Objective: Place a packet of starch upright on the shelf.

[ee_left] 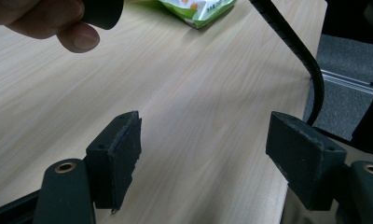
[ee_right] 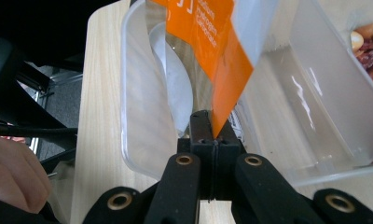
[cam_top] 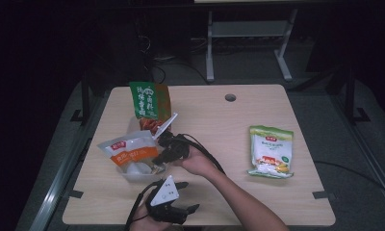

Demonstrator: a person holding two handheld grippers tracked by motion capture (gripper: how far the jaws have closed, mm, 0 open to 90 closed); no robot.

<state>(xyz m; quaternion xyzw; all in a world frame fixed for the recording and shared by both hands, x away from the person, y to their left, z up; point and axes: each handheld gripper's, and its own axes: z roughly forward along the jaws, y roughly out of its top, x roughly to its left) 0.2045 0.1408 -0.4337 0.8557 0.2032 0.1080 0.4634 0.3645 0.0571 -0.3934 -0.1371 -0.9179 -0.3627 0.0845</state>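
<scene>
The orange packet [cam_top: 129, 150] lies across the clear plastic tub [cam_top: 133, 174] at the left of the tabletop [cam_top: 219, 125], and the right gripper [ee_right: 208, 130] has its fingers clamped together on one edge of it, as the right gripper view shows. The step in hand looks like settling this packet down into the tub. To do it well, keep the pinch firm on that thin edge, steer the packet clear of the tub's near wall, and lower it flat rather than letting it fold over the rim.

The left gripper [cam_top: 173, 199] rests near the front edge, fingers well apart and holding nothing.

A green packet [cam_top: 149, 103] stands upright in the far end of the tub, just beside the landing spot, and could be knocked. A green-and-white packet [cam_top: 271, 151] lies well apart at the right.
</scene>
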